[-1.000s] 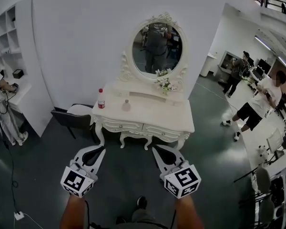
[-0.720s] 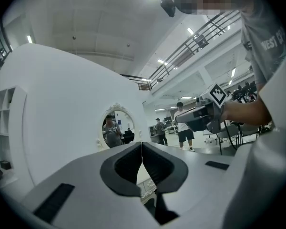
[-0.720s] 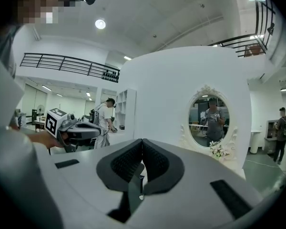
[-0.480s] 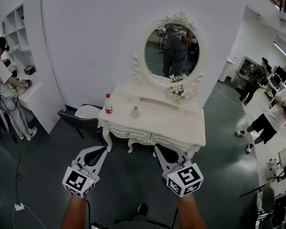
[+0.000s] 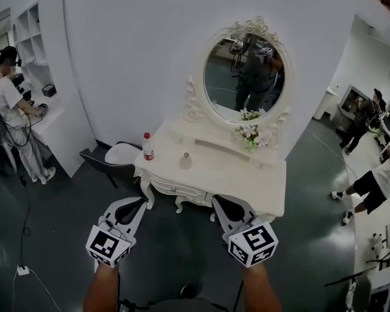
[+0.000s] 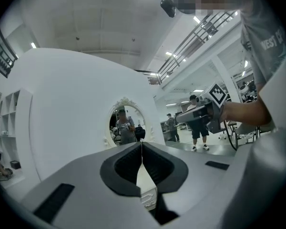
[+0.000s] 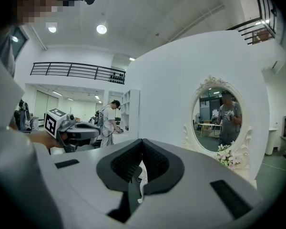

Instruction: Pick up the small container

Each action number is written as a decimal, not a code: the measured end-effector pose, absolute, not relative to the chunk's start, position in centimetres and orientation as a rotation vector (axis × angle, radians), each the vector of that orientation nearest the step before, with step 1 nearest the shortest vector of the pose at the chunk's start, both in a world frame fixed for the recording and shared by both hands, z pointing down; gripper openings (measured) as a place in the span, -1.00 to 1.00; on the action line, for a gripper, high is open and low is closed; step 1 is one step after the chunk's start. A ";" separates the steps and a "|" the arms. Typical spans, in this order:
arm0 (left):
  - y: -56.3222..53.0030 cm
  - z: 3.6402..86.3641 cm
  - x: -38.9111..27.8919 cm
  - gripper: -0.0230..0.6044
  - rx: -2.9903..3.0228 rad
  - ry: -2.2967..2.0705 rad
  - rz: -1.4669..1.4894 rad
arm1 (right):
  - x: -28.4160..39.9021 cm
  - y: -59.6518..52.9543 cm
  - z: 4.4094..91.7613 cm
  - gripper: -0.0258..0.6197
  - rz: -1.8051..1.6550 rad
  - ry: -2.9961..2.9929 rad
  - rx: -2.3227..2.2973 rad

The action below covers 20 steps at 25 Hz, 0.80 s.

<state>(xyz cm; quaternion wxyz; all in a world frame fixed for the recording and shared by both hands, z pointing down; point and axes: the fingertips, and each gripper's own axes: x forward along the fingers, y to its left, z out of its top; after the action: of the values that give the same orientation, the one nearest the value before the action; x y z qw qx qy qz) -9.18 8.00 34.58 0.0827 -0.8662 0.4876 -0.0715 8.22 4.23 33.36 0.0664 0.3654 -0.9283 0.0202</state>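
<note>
Left gripper (image 5: 137, 204) and right gripper (image 5: 218, 202) were both closed, empty, short of dressing table (image 5: 247, 181); small container (image 5: 185, 161) sat on it near bottle (image 5: 147, 147). Unopened jaws would likely topple it

Open studio-lab hall, staged vanity table (image 5: 240, 177), white partition wall (image 5: 136, 57), mezzanine railing (image 7: 76, 72)

Lighting: bright, even, from round ceiling lamps (image 7: 101, 29). Glare: faint sheen on dark floor (image 5: 52, 226). Distortion: strong fisheye bending; black corner vignette in both gripper views. Focus: largely sharp.
</note>
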 end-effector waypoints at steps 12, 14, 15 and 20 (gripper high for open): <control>3.1 35.7 -6.3 -0.87 -2.610 1.458 -0.214 | 10.4 -0.1 34.6 -0.84 0.087 -2.782 1.077; 2.1 36.1 -6.3 -0.87 -2.628 1.443 -0.204 | 10.6 -0.7 35.0 -0.84 0.101 -2.765 1.102; 1.4 36.3 -6.3 -0.87 -2.637 1.431 -0.200 | 10.7 -1.0 35.2 -0.84 0.105 -2.756 1.116; -2.8 37.2 -5.7 -0.87 -2.693 1.342 -0.185 | 11.4 -3.3 35.9 -0.84 0.118 -2.701 1.206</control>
<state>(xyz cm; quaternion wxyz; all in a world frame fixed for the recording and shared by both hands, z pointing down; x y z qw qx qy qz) -5.66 -2.78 37.21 0.0635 -0.8916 0.4442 -0.0613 11.43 -3.31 35.88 0.0906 0.4058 -0.9086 0.0397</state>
